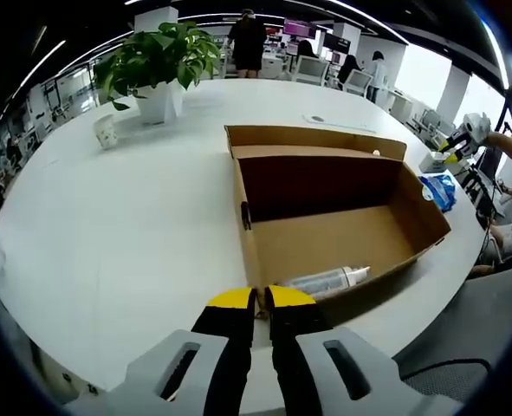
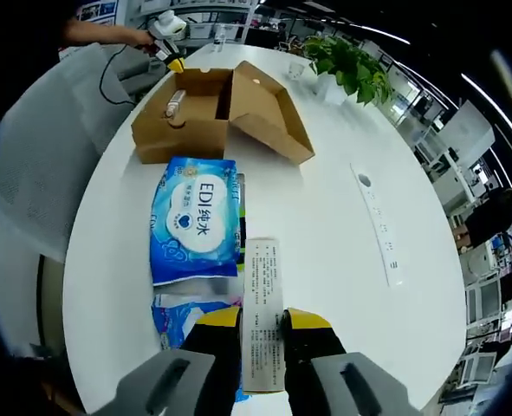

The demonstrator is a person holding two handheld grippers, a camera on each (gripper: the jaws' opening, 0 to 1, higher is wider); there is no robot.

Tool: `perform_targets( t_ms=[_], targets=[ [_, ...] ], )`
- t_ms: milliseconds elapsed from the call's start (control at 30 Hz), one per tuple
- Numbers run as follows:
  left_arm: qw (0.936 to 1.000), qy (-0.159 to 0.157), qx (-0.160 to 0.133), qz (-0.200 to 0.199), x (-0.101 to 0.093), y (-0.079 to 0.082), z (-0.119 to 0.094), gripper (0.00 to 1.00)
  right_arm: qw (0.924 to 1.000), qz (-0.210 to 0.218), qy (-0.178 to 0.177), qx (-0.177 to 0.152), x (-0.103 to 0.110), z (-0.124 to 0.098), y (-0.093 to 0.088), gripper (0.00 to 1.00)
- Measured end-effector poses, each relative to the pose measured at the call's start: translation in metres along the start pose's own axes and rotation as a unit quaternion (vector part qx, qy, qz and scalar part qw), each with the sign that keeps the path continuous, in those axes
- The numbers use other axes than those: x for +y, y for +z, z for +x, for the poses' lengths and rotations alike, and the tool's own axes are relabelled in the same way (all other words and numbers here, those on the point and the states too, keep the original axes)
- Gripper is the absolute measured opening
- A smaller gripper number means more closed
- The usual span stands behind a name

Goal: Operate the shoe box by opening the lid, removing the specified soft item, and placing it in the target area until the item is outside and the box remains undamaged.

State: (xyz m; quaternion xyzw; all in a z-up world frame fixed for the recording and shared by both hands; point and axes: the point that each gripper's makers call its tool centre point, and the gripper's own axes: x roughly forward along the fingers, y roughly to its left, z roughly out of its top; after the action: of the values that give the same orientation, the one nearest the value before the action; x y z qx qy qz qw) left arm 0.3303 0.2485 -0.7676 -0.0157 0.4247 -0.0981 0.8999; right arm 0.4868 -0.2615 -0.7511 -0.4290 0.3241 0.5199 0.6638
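Blue-and-white soft plastic wipes pack lies flat on white round table, outside and just in front of brown cardboard shoe box, lid flipped open. Judged light, squashy, slick film; best hold at edge seam. 2nd blue pack under right gripper, jaws pinching a white printed leaflet. Left gripper, jaws pressed together, at box wall; clear plastic bottle inside. Potted green plant well apart.

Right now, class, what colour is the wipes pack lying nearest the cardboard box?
Blue with a white panel, the wipes pack shows best in the right gripper view.
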Motion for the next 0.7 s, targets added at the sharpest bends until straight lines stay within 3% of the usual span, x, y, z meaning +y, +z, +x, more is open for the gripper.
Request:
perform_targets(
  t_ms=[400,700],
  targets=[
    [1.0,0.006,0.001,-0.005,0.0,0.0,0.001,0.03,0.9996,-0.002,0.004,0.026,-0.013,0.022,-0.022,0.14],
    [1.0,0.005,0.004,-0.004,0.001,0.0,0.003,0.03,0.999,-0.009,0.017,0.039,-0.01,0.035,-0.031,0.14]
  ],
)
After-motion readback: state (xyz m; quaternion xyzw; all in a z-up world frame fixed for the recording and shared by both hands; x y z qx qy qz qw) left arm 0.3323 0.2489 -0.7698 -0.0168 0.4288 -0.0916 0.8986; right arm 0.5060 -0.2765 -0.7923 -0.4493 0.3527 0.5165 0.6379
